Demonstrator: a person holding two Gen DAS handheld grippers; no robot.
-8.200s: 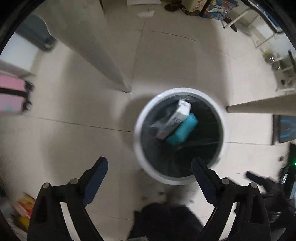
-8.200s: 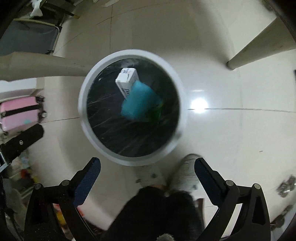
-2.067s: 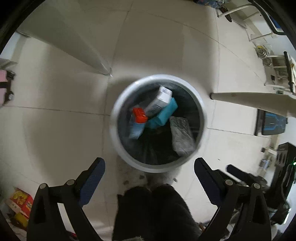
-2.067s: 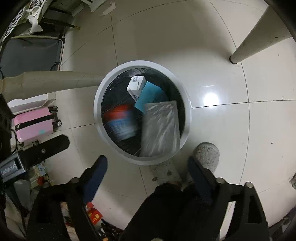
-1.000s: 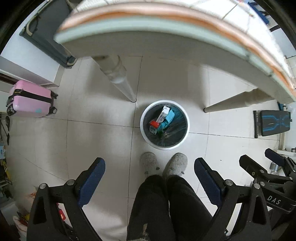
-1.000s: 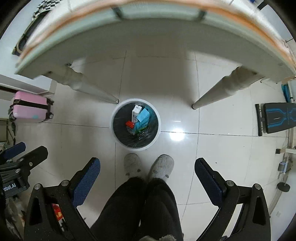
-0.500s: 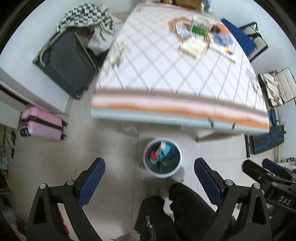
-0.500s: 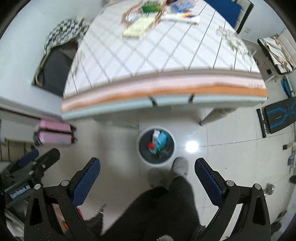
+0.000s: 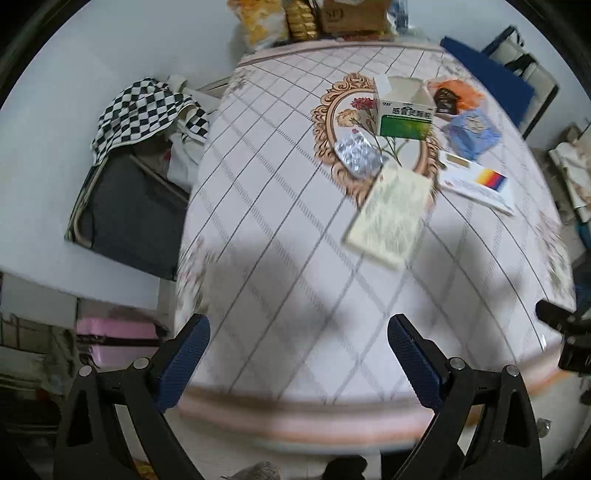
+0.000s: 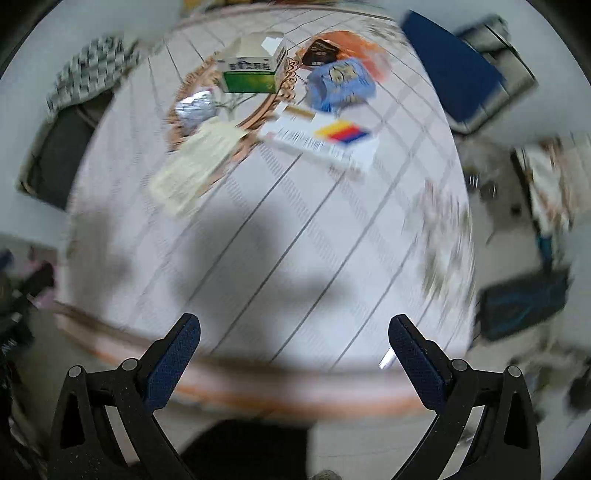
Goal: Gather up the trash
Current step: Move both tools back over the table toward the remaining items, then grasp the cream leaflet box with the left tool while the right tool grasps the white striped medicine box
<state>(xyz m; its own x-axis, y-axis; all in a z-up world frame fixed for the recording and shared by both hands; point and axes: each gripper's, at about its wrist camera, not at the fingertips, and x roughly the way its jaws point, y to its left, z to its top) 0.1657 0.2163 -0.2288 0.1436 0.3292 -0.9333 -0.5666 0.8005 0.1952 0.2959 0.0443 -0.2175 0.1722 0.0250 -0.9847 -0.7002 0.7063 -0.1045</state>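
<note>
Trash lies at the far end of a table (image 9: 295, 258) with a diamond-check cloth. A green and white box (image 9: 404, 109) stands upright; it also shows in the right wrist view (image 10: 255, 66). In front lie a silver blister pack (image 9: 357, 154), a pale flat packet (image 9: 391, 218), a white carton with a coloured stripe (image 9: 476, 184), a blue packet (image 9: 472, 134) and an orange wrapper (image 9: 456, 92). My left gripper (image 9: 299, 362) and right gripper (image 10: 295, 358) are both open and empty above the table's near edge, well short of the trash.
A dark folding chair with a checkered cloth (image 9: 144, 107) stands left of the table. A pink suitcase (image 9: 114, 336) sits on the floor at the lower left. A blue chair (image 10: 450, 62) stands at the far right. Bags and boxes (image 9: 314, 18) are piled beyond the table.
Both grippers have swung up from the floor bin, which now holds more items, to above the table. The bin has left view. Both grippers stayed open.
</note>
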